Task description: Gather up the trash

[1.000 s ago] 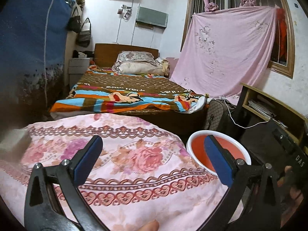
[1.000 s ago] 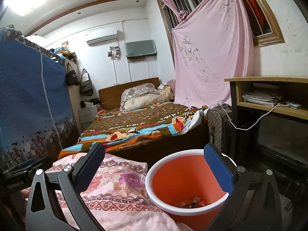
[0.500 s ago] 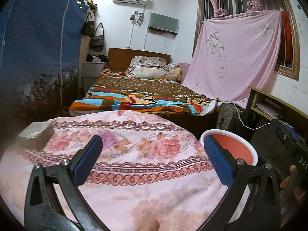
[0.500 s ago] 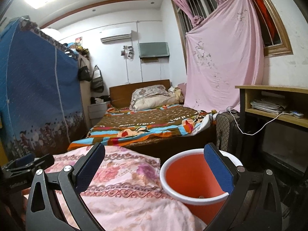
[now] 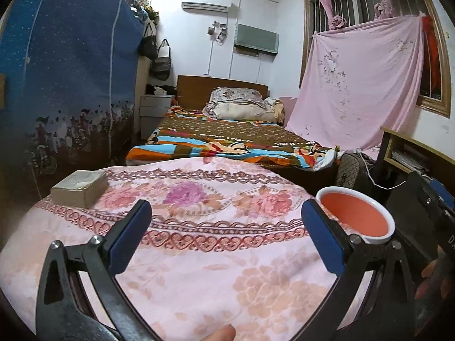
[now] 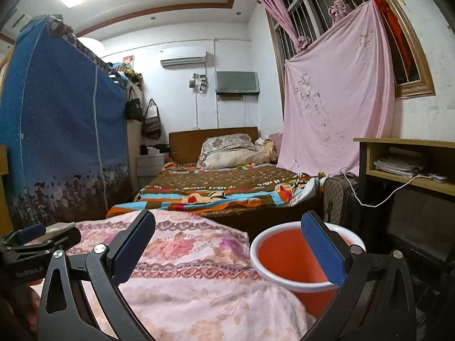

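Both jaws spread, orange bucket [image 6: 287, 258] near

A: What's nearest the right gripper [image 6: 227, 247]?
B: Its jaws gape wide, empty, above a pink floral quilt [image 6: 199, 278].
A: And the orange bucket [image 6: 295, 258]?
B: Right, beside the quilt's edge; a bed [image 6: 221, 187] lies beyond.

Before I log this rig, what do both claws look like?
Both match: the left claw and right claw have black skeletal frames with triangular cut-outs, silver rivets and flat blue textured pads. Pale lettering, too small to read, marks the left claw's body in the right view.
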